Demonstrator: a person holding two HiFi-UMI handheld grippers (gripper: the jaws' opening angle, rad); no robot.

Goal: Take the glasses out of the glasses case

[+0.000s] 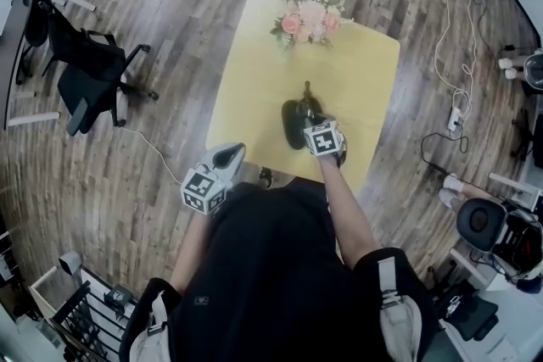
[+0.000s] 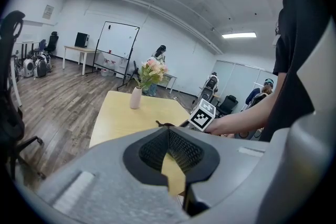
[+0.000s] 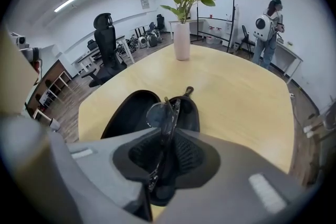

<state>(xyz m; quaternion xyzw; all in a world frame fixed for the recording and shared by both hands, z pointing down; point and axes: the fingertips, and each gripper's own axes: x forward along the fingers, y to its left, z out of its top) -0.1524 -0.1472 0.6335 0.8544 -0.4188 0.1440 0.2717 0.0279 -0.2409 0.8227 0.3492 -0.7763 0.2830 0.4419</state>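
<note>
Right fingers clamped on glasses, at open case, bare table around

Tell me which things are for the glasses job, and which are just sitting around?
For the job: glasses, pinched in the right gripper; open glasses case on the table.
Just sitting around: vase of flowers; office chair; left gripper, holding nothing.
</note>
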